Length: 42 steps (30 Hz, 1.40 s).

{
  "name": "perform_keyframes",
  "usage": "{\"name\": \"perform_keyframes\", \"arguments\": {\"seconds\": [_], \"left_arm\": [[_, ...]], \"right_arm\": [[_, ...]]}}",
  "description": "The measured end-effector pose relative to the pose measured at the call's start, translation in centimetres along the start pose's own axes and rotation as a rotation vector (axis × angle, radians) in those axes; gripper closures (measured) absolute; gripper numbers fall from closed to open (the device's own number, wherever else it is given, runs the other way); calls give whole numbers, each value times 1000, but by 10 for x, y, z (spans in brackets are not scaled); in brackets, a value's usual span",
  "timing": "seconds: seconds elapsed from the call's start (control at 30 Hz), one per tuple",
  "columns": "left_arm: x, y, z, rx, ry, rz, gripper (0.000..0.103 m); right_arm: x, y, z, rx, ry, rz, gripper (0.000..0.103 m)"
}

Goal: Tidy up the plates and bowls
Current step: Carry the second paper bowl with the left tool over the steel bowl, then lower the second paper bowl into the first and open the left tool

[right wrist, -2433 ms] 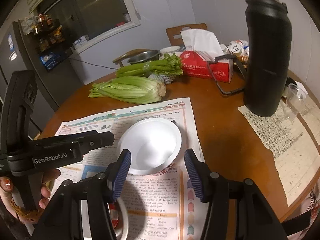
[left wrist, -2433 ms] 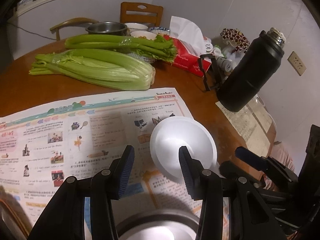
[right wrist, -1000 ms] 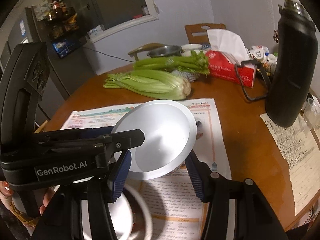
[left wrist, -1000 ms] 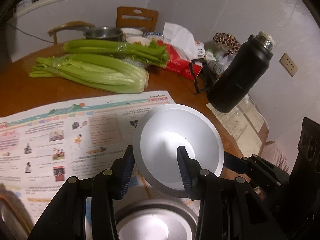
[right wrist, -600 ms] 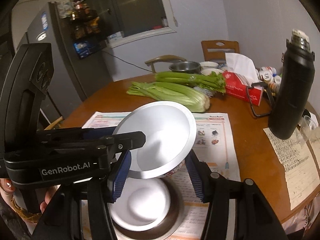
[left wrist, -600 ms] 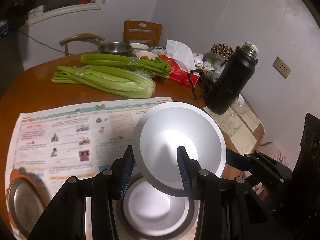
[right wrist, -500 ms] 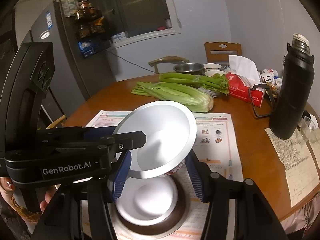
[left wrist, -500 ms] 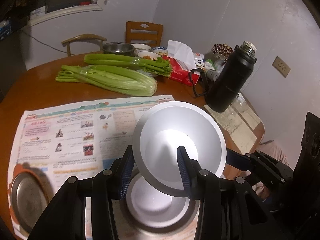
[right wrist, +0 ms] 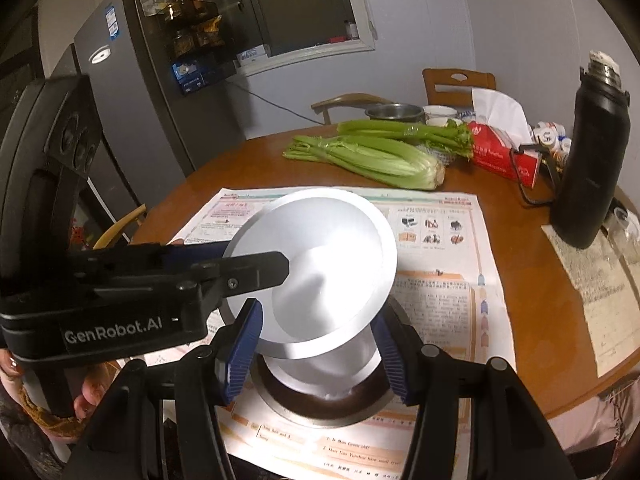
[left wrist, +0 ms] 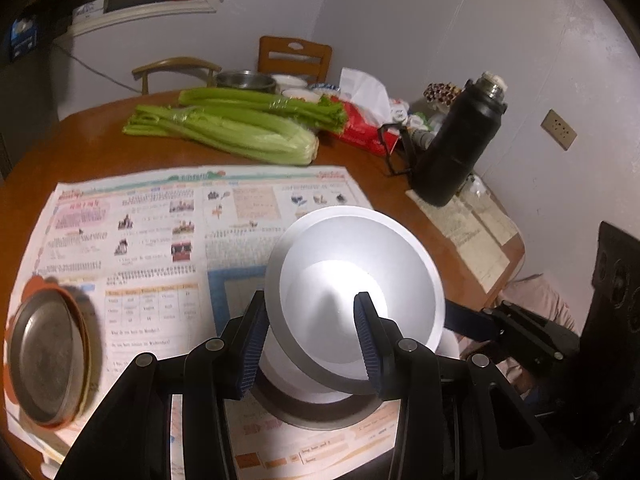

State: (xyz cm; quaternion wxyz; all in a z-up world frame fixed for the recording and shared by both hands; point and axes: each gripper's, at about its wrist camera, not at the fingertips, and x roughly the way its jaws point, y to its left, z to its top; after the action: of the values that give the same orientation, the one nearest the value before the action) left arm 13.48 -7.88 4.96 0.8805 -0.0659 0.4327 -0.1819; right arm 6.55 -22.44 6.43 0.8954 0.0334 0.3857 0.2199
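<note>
A white bowl (left wrist: 352,264) hangs tilted in the air, with my left gripper (left wrist: 310,300) shut on its near wall: one pad inside, the other outside. The right wrist view shows the same bowl (right wrist: 320,240) with the left gripper (right wrist: 248,258) clamping its left rim. My right gripper (right wrist: 320,312) is open; the bowl's underside sits between its fingers, and I cannot tell if they touch. Directly below, a second white bowl (right wrist: 344,364) rests in a steel plate (right wrist: 320,408) on the newspaper (left wrist: 160,232).
A steel plate on an orange one (left wrist: 44,360) lies at the newspaper's left end. Celery bunches (left wrist: 224,132), a red tissue box (left wrist: 364,128), a black flask (left wrist: 456,140) and far bowls (left wrist: 246,80) crowd the round wooden table (right wrist: 520,280). A fridge (right wrist: 132,120) stands to the left.
Both grippers pulled back toward the near table edge and rose a little with the white bowl. The bowl in the steel plate now lies right under it, and the left plates came into view.
</note>
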Motion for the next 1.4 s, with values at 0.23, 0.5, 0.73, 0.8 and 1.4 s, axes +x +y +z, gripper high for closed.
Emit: {"name": "perform_keyframes", "arguments": {"seconds": [0.23,0.5,0.73,0.8,1.4], "left_arm": [[18,6,-14,-31,37,19,60],[31,13,-24,-48,66,31,60],[36,15,-27,-50,72,36,60],[37,16,-27,-51,73,36,60],[28,21,-24,-62,42,57,58]], "right_arm": [[13,-4,-12,8,45,16,47],[29,-5,-22,9,86,21,47],[37,-6,-26,10,106,12,47],[38,-7,-26,11,109,8,47],[28,-14,-24,19,74,-14,47]]}}
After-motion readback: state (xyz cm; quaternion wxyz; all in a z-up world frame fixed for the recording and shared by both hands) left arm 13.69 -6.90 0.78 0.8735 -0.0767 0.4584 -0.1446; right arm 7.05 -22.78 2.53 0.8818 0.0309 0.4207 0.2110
